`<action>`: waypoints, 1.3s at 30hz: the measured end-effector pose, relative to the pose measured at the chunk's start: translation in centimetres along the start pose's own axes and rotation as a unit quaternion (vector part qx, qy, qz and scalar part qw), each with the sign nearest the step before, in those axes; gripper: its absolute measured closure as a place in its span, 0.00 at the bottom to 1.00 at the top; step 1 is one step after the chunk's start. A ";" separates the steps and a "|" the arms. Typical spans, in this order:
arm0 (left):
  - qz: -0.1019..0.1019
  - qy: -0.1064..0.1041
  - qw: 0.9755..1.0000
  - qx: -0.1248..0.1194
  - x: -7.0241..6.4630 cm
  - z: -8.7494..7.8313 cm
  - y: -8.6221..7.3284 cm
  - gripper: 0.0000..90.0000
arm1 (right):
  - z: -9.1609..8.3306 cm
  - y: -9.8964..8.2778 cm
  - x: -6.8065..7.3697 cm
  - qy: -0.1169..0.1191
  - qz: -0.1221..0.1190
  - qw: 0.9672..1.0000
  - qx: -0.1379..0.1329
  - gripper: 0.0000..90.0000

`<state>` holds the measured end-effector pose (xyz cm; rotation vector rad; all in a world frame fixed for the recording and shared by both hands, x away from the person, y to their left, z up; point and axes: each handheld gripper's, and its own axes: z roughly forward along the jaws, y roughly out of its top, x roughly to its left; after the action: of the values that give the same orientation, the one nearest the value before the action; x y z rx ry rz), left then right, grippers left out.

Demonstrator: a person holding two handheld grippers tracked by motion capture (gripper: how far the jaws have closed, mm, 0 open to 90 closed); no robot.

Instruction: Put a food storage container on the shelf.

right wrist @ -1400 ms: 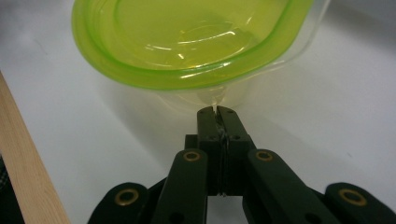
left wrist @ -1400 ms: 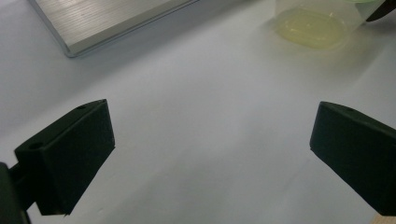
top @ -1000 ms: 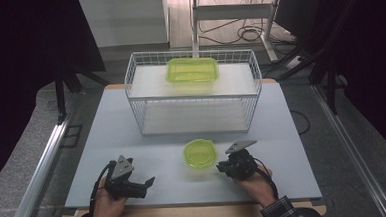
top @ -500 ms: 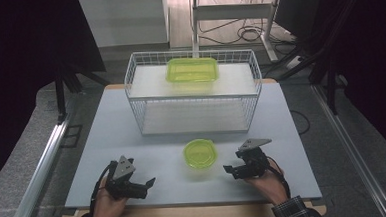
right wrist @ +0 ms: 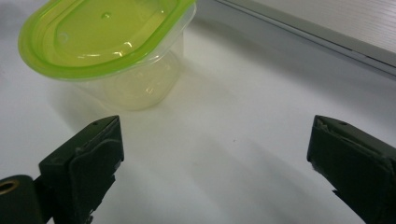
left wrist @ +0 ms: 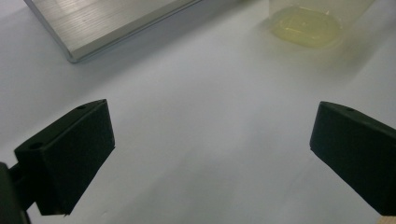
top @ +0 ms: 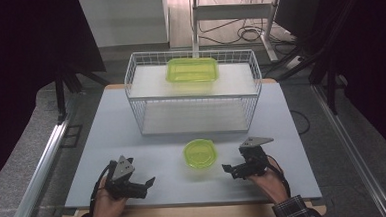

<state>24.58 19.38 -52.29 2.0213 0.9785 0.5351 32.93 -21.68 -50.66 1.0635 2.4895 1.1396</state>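
A small round clear tub with a green lid (top: pixel 200 153) stands on the grey table (top: pixel 107 143), between my two grippers. My right gripper (top: pixel 231 171) lies just right of it, apart from it; its jaws have just been opening and now stand wide with nothing between them. In the right gripper view (right wrist: pixel 215 133) the tub (right wrist: pixel 107 37) sits ahead to the left. My left gripper (top: pixel 146 187) rests near the front edge, open and empty. The left gripper view (left wrist: pixel 212 121) has the tub's base (left wrist: pixel 303 23) at the top right.
A white wire basket (top: pixel 129 82) stands across the middle of the table, with a green rectangular container (top: pixel 192 69) on a white board inside it. Its slab base (left wrist: pixel 107 23) reaches toward the grippers. Dark floor, rails and cables surround the table.
My right gripper has pulled back to the right, away from the round tub, and its jaws have spread apart. The tub stays where it was. The left gripper has not moved.
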 end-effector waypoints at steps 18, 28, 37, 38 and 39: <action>-0.004 0.014 0.999 -0.034 0.2 -0.7 0.1 0.00 | -0.1 2.1 -0.3 0.037 0.050 0.998 0.016 0.07; -0.003 0.018 0.999 -0.039 0.2 -0.8 0.1 0.00 | -0.1 3.3 -1.6 0.093 0.112 0.989 -0.017 0.27; -0.002 0.017 0.999 -0.038 0.2 -0.8 0.1 0.00 | 1.6 4.4 -2.7 0.138 0.157 0.978 -0.019 0.45; -0.002 0.016 0.999 -0.037 0.2 -0.8 0.1 0.00 | 2.0 4.6 -2.8 0.147 0.163 0.975 -0.015 0.49; -0.002 0.016 0.999 -0.037 0.2 -0.8 0.1 0.00 | 2.0 4.6 -2.8 0.147 0.163 0.975 -0.015 0.49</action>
<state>24.27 19.88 -51.77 1.9513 0.9676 0.5949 38.33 -20.43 -48.94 1.4295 2.5627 1.5212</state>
